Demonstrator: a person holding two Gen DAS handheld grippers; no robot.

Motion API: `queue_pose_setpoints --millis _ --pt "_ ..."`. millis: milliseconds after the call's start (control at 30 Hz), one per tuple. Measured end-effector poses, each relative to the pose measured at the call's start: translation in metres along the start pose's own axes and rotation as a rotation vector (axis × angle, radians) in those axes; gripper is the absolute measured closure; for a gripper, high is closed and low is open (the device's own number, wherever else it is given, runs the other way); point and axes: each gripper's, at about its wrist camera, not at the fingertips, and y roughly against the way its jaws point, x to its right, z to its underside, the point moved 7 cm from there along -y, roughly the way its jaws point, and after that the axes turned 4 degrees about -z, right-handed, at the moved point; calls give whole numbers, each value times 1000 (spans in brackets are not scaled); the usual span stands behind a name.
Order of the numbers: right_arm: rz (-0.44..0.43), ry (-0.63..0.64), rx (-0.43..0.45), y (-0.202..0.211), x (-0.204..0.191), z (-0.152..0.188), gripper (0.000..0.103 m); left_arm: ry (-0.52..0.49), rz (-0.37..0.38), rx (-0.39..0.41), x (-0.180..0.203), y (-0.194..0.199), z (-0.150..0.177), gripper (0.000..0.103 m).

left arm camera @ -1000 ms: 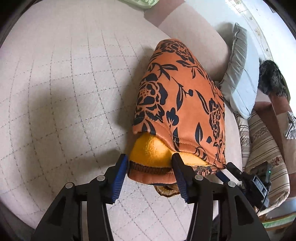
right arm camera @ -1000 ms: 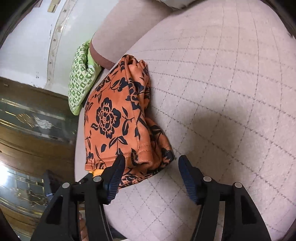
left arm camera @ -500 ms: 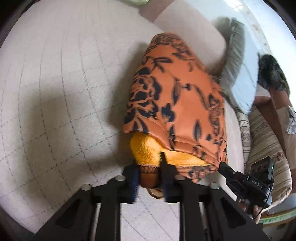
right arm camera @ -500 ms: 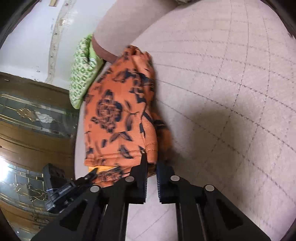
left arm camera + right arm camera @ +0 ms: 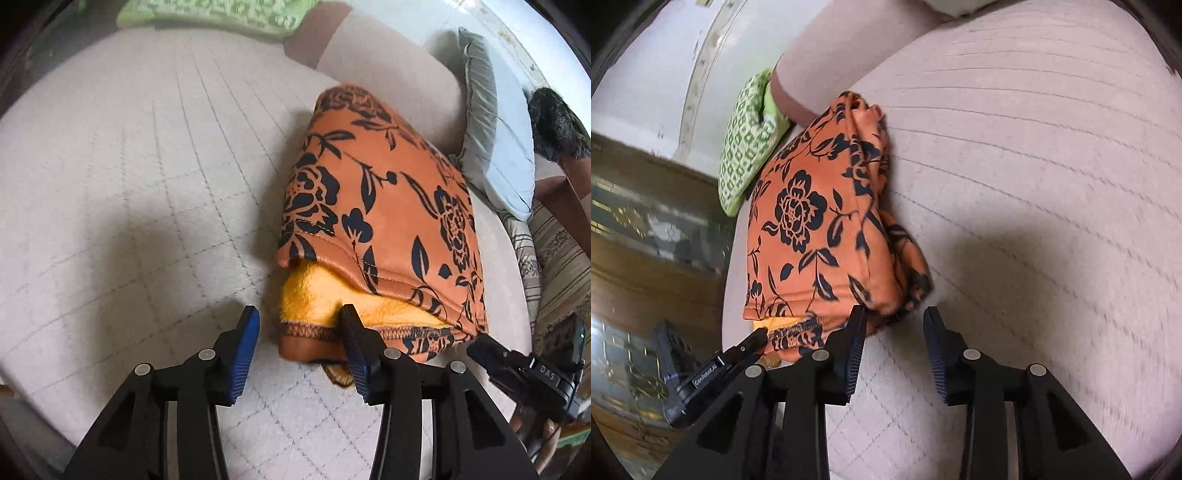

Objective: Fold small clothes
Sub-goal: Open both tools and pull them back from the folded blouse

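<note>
Folded orange fleece garment w/ black floral print and yellow plush lining [image 5: 373,206] lying on pale quilted sofa seat cushion [image 5: 147,184], toward the seat's front edge, far end near the backrest and grey pillow [image 5: 495,122]; green patterned cushion [image 5: 746,144] just past it at the seat's other end. Left gripper [image 5: 299,343] spread, jaws just been opening: right pad touching the near hem next to the yellow lining, left pad clear of the cloth, hem corner sitting between them, so no pinch. Right gripper [image 5: 894,332] likewise spread and just been opening, at the garment's other near corner: left finger against the bundled edge, right finger over bare cushion, nothing pinched. Handling est.: light, soft, thick pile, prob. several layers deep, springy so folds will tend to puff back; velvety face looks a bit slick, layers likely to slide on each other. Not fragile. Best hold: stitched hem/overlock edge at the near corners, firmest part, gives the pads something to bite. Grab all layers together or the top one peels off alone. Avoid the middle of the panel, too bulky for these jaws. Looks near done as a fold; loose brown bit sticking out under the near edge may need tucking.
</note>
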Motion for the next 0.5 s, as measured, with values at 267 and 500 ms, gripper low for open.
queue_pose_setpoints --millis 267,500 --pt "57 82 87 35 -18 22 53 -73 -95 121 7 43 36 58" --pt "120 158 114 45 -33 45 45 -163 -167 223 20 77 56 54"
